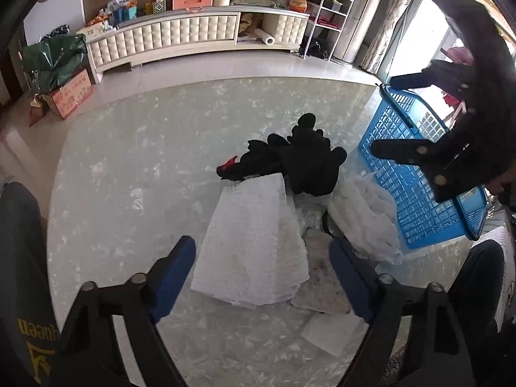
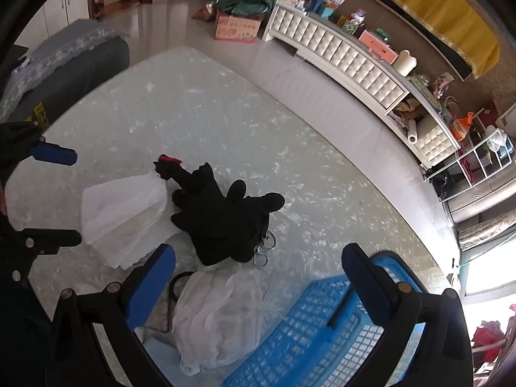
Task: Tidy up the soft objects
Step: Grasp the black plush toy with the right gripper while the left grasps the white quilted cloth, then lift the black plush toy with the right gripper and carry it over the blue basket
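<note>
A black plush toy with a red tip [image 1: 300, 158] lies in the middle of the marbled table; it also shows in the right wrist view [image 2: 222, 219]. A folded white cloth [image 1: 254, 242] lies in front of it, also seen from the right wrist [image 2: 122, 216]. A sheer white fabric [image 1: 367, 222] [image 2: 219, 316] lies against an empty blue plastic basket [image 1: 416, 180] [image 2: 322, 332]. My left gripper [image 1: 262, 271] is open above the folded cloth. My right gripper [image 2: 258, 280] is open, hovering over the sheer fabric and basket edge; it shows in the left wrist view [image 1: 383, 116] too.
A grey rag [image 1: 319, 283] and a white sheet [image 1: 332, 335] lie near the front edge. Metal key rings [image 2: 266, 248] lie beside the plush. A dark chair back [image 1: 19, 258] stands at the left. A padded cream TV cabinet [image 1: 193, 35] and boxes line the far wall.
</note>
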`<state>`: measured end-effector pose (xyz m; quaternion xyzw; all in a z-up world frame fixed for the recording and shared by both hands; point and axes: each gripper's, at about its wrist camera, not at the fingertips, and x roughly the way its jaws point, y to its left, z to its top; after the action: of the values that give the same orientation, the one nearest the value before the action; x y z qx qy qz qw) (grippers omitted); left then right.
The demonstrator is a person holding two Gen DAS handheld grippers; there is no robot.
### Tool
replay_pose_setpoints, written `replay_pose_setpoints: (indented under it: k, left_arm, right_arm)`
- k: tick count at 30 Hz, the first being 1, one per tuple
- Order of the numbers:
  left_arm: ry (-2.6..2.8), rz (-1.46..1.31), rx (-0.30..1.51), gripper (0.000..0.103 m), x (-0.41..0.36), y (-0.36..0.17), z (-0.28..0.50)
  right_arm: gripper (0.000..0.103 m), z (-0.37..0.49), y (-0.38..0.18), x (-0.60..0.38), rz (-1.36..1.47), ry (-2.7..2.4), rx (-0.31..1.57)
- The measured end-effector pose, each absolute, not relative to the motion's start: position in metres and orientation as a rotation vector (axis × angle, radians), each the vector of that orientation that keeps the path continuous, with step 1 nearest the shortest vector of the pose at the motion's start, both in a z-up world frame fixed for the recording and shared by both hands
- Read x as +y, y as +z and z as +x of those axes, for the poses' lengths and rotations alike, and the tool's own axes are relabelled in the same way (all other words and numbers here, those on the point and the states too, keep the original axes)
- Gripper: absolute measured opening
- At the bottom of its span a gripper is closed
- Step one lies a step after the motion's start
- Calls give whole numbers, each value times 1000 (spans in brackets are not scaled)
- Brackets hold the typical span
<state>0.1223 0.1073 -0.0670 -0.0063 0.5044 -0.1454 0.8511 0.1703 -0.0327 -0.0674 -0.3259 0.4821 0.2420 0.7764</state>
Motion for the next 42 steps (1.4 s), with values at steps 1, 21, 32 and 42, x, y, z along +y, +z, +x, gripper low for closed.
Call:
replay_pose_setpoints:
  k: [1, 21, 32, 42]
  left_arm:
    - [-311, -17, 1066, 82, 108, -69, 123]
    - [-328, -32, 1197, 82, 117, -134, 155]
    - [-335, -33, 1226, 76, 107, -152, 169]
    - [-299, -52, 1234, 36, 109, -164, 168]
  right_arm:
    - [103, 173, -72, -29, -714, 520, 1050]
    - [92, 217, -112, 1, -777, 646, 1194]
    - [92, 222, -124, 4, -802, 685, 1284]
    - [87, 224, -132, 16, -824, 651, 1354]
